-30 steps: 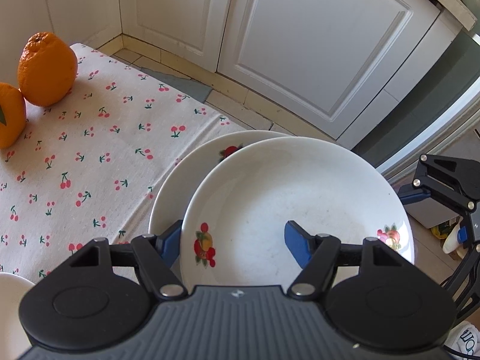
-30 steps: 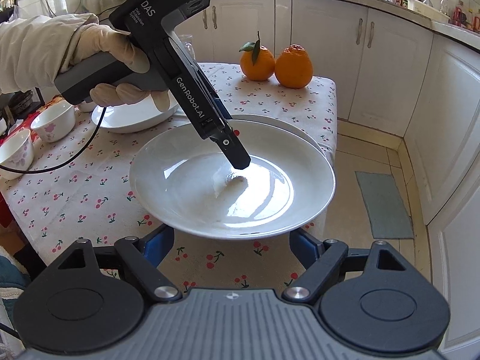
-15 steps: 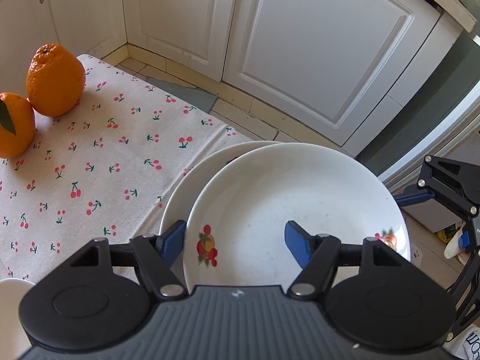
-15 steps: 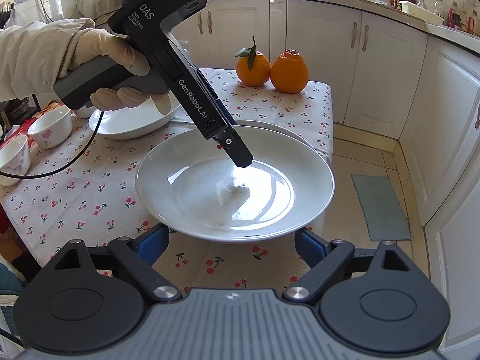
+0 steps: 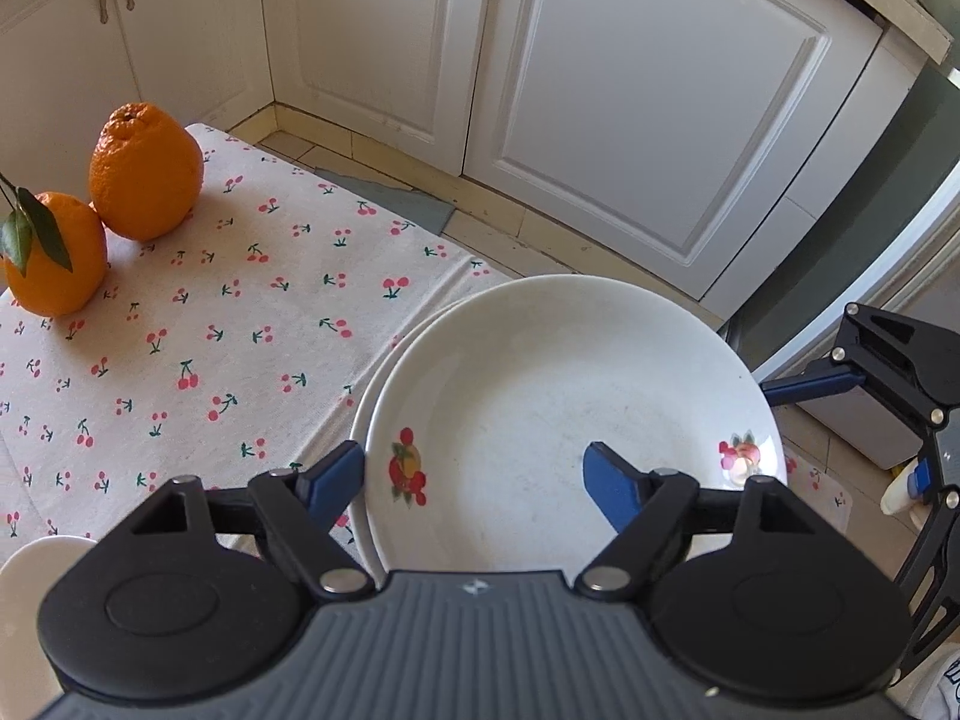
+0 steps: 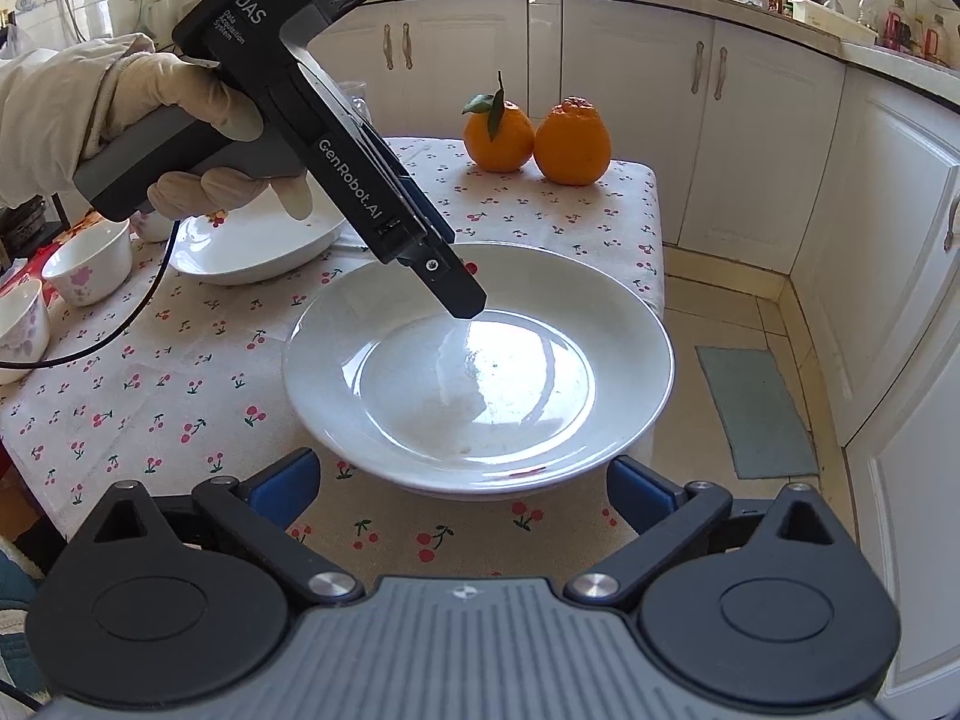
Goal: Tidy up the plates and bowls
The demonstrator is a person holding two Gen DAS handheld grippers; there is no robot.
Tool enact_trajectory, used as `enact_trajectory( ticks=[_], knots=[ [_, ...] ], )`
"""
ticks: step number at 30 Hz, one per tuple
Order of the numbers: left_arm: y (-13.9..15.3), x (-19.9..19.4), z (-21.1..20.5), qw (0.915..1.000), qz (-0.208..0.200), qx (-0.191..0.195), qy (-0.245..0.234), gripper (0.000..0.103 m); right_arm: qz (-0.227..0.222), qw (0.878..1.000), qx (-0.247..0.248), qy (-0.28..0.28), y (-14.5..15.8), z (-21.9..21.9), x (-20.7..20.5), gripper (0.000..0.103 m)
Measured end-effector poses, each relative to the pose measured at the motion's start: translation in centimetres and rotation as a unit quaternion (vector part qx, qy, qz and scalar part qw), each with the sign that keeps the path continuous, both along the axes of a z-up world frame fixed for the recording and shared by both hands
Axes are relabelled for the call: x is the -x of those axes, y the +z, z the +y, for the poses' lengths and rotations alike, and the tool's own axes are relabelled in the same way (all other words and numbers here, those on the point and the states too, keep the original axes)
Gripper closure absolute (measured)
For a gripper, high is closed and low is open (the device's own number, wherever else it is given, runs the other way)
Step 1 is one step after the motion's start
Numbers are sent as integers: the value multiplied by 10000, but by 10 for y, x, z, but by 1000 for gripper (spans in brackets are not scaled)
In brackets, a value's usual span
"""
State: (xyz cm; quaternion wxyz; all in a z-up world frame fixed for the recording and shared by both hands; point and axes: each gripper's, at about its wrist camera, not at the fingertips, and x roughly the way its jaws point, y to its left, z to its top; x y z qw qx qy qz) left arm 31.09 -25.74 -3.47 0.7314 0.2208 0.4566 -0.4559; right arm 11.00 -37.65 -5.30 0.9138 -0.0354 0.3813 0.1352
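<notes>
1. The left gripper (image 5: 474, 474) stands wide open, one finger (image 5: 336, 476) outside the plate (image 5: 570, 414) rim and the other inside, gripping nothing.
2. The plate sits nested on a second plate (image 5: 384, 360) at the table (image 5: 240, 324) corner, partly over the edge.
3. The right gripper (image 6: 459, 483) is also wide, low at the plate's near rim, holding nothing.
4. To do this step well, I judge the stack needs nudging inward and centring, lifting the left gripper straight up so a finger does not catch the rim.
5. Containers, left to right: two small bowls (image 6: 90, 264), empty as far as visible; a big bowl (image 6: 252, 240), empty; the plates, empty.
</notes>
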Motion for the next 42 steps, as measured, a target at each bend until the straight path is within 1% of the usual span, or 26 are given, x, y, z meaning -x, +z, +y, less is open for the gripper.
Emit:
enact_trajectory(
  ticks=[2, 3, 6, 9, 15, 20, 25, 28, 31, 33, 35, 38, 40, 42],
  knots=[
    [0, 2, 1, 9999, -141, -68, 14, 22, -27, 10000, -10, 17, 1, 2, 2, 0],
    [0, 1, 2, 9999, -133, -63, 40, 22, -39, 10000, -31, 27, 2, 3, 3, 0],
    [4, 3, 9, 9999, -39, 67, 146, 22, -72, 10000, -45, 14, 4, 5, 9, 0],
    [12, 12, 17, 9996, -117, 173, 189, 22, -105, 9999, -99, 24, 7, 7, 15, 0],
    [32, 46, 38, 9973, -461, 380, 429, 22, -73, 9993, -354, 2, 13, 12, 28, 0],
    [46, 81, 59, 9935, -786, 547, 612, 22, -41, 9988, -431, -218, 16, 18, 36, 0],
    [50, 117, 84, 9889, -1043, 582, 879, 21, 183, 9983, -146, -538, 14, 27, 39, 0],
    [49, 136, 99, 9848, -1196, 628, 1091, 21, 285, 9982, -27, -535, 13, 32, 45, 0],
    [46, 157, 115, 9780, -1453, 609, 1371, 20, 295, 9989, -10, -355, 18, 37, 51, 0],
    [42, 168, 124, 9713, -1665, 558, 1601, 19, 247, 9992, 59, -299, 22, 42, 54, 0],
    [37, 178, 134, 9620, -1873, 550, 1909, 17, 161, 9993, 206, -266, 27, 49, 55, 0],
    [24, 184, 148, 9482, -1952, 529, 2450, 16, 26, 9994, 306, -184, 34, 57, 55, 0],
    [14, 184, 156, 9374, -2031, 425, 2798, 16, -25, 9995, 298, -102, 37, 62, 52, 0],
    [3, 184, 164, 9288, -2034, 355, 3077, 16, -61, 9994, 340, -21, 39, 68, 49, 0]
  ],
)
